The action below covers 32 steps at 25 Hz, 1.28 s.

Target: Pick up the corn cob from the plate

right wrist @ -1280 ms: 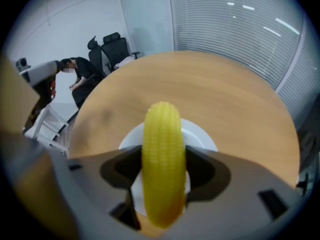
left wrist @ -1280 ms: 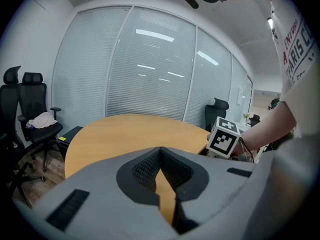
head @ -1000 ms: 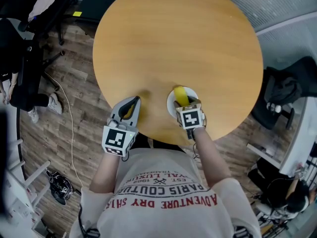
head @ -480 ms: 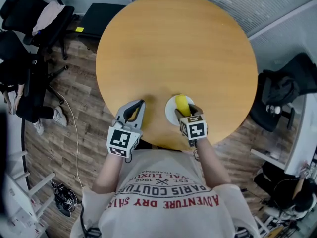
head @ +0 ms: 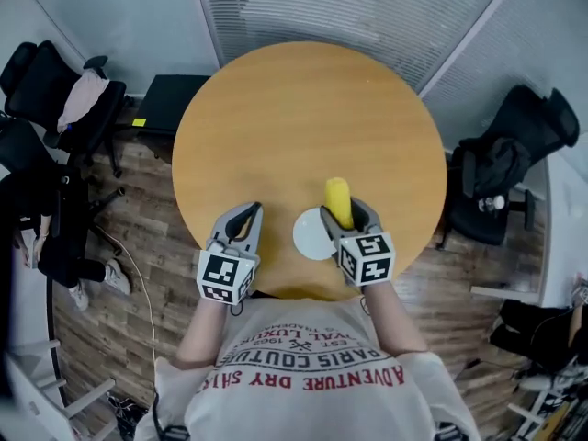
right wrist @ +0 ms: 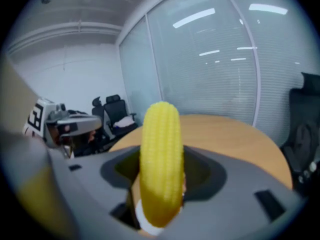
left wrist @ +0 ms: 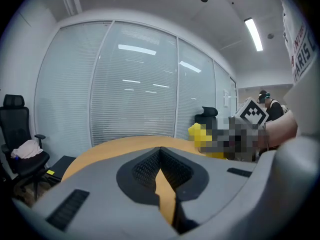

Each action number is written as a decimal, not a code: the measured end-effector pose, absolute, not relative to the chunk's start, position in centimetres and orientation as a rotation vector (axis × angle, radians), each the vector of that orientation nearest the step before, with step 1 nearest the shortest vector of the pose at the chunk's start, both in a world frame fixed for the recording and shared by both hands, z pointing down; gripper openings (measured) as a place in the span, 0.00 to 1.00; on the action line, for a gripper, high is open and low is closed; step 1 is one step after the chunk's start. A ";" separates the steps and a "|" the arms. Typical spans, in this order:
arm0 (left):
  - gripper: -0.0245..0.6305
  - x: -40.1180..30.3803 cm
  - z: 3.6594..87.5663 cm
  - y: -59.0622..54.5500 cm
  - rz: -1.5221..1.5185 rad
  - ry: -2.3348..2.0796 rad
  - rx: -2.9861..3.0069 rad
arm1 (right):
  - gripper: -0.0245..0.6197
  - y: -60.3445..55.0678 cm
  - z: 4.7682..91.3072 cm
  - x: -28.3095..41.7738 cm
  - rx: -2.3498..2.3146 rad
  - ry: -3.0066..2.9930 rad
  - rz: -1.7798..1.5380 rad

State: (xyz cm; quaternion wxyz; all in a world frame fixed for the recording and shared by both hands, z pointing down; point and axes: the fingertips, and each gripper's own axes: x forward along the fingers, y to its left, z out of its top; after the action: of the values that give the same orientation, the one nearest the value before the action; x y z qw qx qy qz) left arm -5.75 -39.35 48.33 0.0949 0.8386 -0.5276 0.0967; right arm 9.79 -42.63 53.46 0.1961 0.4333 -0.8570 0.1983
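Note:
A yellow corn cob (head: 337, 197) is held above the round wooden table (head: 303, 118), with my right gripper (head: 343, 212) shut on its near end. In the right gripper view the corn cob (right wrist: 160, 154) stands up between the jaws of the right gripper (right wrist: 159, 181), tip pointing away. The small white plate (head: 309, 237) lies bare on the table just left of that gripper, near the front edge. My left gripper (head: 245, 214) hovers over the table's front left, shut with nothing in it. In the left gripper view the left gripper (left wrist: 161, 159) shows closed jaws, and the corn cob (left wrist: 198, 132) appears off to the right.
Black office chairs (head: 50, 90) stand left of the table, one with clothes draped on it. Another black chair (head: 501, 163) stands at the right. A dark flat case (head: 170, 99) lies on the wooden floor behind the table's left. Glass walls with blinds (head: 367, 7) close the back.
My right gripper has lifted the corn cob off the plate and shifted right, leaving the plate bare. The left gripper has stayed in its place, shut.

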 end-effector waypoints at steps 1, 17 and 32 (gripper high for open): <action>0.09 -5.5 47.8 -39.5 0.286 -1.558 2.502 | 0.45 -42.8 52.2 10.2 1.249 -2.426 0.544; 0.09 0.0 40.2 -41.1 0.203 -1.461 2.723 | 0.45 -42.2 41.4 14.9 1.528 -2.626 0.301; 0.09 0.8 39.1 -41.0 0.229 -1.467 2.776 | 0.45 -42.8 42.0 16.2 1.588 -2.586 0.314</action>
State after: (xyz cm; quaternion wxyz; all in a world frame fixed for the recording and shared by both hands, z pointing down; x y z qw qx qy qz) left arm 0.77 -40.96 39.13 -0.0032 0.8818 -0.4660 0.0727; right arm 16.23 -42.84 41.96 0.0451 0.5200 -0.8467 0.1028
